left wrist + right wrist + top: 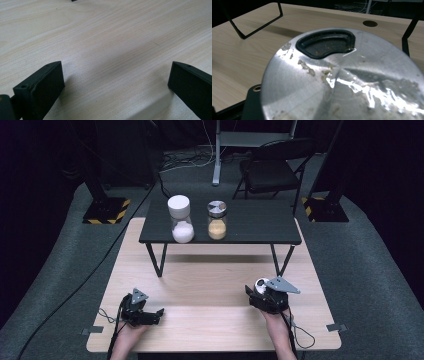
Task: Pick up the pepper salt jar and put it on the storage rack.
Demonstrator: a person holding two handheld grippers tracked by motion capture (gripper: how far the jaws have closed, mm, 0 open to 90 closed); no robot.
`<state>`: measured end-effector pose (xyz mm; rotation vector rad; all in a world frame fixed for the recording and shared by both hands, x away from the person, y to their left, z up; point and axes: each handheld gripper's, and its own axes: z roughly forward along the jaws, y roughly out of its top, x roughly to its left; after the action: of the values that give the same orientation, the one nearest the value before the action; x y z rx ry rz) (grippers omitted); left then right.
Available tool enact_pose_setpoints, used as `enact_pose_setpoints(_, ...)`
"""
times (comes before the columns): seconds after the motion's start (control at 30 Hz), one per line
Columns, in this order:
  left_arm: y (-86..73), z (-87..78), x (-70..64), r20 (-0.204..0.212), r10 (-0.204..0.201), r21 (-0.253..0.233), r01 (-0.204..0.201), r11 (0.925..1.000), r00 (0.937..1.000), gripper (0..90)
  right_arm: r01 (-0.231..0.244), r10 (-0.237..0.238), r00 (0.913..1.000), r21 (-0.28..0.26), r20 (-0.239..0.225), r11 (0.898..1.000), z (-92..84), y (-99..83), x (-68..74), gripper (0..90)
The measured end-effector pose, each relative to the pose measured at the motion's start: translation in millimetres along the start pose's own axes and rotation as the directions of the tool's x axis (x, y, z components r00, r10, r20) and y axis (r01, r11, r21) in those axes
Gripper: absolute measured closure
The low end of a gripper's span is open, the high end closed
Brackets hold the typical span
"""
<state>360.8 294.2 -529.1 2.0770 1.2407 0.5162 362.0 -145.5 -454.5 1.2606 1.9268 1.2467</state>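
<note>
My right gripper [259, 291] is at the right of the wooden table [210, 285], shut on a container with a round silver lid [261, 284]. Up close in the right gripper view, the silver lid [342, 80] is scratched and smeared, and its black kidney-shaped opening [325, 43] has crumbs in it. The container's body is hidden. My left gripper [156, 314] rests low at the front left. Its two black jaws stand wide apart over bare wood [115, 85] with nothing between them.
A low black stand [250, 227] sits at the back of the table. It carries a white-lidded jar of white powder [181, 222] and a metal-lidded jar of tan powder [217, 220]. A folding chair [272, 167] and cables lie beyond on the floor.
</note>
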Motion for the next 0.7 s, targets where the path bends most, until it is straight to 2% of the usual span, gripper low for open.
enact_pose_setpoints(0.7, 0.0, 0.0, 0.0, 0.0, 0.0, 0.0, 0.0, 1.0, 1.0, 0.2, 0.016, -0.016, 0.9997, 0.0, -0.02, 1.0, -4.5, 31.1, 0.8, 30.4)
